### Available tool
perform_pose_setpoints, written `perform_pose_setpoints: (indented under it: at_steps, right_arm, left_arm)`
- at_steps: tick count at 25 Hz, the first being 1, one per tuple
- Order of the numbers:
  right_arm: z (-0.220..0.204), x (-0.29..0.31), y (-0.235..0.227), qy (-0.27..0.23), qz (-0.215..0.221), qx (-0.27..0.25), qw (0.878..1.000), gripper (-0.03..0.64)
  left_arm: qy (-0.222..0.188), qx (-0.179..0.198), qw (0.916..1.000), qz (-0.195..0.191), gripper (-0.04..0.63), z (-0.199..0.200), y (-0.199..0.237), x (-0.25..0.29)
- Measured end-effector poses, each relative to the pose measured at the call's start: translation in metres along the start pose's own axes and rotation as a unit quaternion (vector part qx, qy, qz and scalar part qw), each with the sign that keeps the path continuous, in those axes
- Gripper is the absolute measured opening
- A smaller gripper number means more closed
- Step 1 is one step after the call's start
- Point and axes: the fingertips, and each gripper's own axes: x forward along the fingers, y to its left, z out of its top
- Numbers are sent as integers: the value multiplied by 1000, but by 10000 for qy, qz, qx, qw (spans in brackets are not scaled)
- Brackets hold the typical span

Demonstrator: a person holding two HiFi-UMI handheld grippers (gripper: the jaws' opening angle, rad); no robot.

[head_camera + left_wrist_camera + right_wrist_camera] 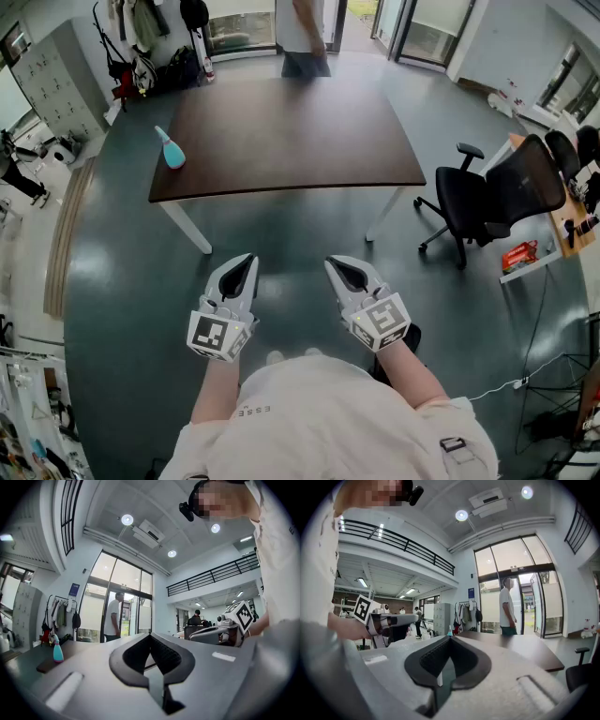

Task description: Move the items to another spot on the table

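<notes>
A teal bottle (170,149) with a pale cap stands at the left end of the dark brown table (291,131), and nothing else shows on the tabletop. It also appears far off in the left gripper view as the teal bottle (57,652), and tiny in the right gripper view as the bottle (450,631). My left gripper (247,260) and right gripper (337,264) hover side by side over the floor, well short of the table's near edge. Both are shut and empty. The left gripper (150,636) and the right gripper (450,638) each show their pads meeting at the tips.
A person (302,37) stands at the table's far side by glass doors. A black office chair (487,202) sits to the right, next to a desk corner (562,220). A coat rack (141,47) and lockers (42,75) line the far left. Dark floor lies between me and the table.
</notes>
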Motion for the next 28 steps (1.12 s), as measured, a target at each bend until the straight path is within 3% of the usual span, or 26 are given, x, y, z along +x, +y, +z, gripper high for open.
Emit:
perform_pose_setpoints:
  at_steps: [12, 19, 28]
  right_arm:
    - [3, 1, 4, -58, -54, -22, 10000, -11]
    - [-2, 4, -1, 41, -98, 403, 9991, -9]
    - [-21, 16, 3, 319, 80, 453, 9984, -9]
  left_arm:
    - [91, 92, 9999, -93, 17, -8, 1, 2]
    - [123, 101, 9994, -292, 17, -3, -8, 4]
    - [166, -56, 9998, 52, 17, -16, 6, -11]
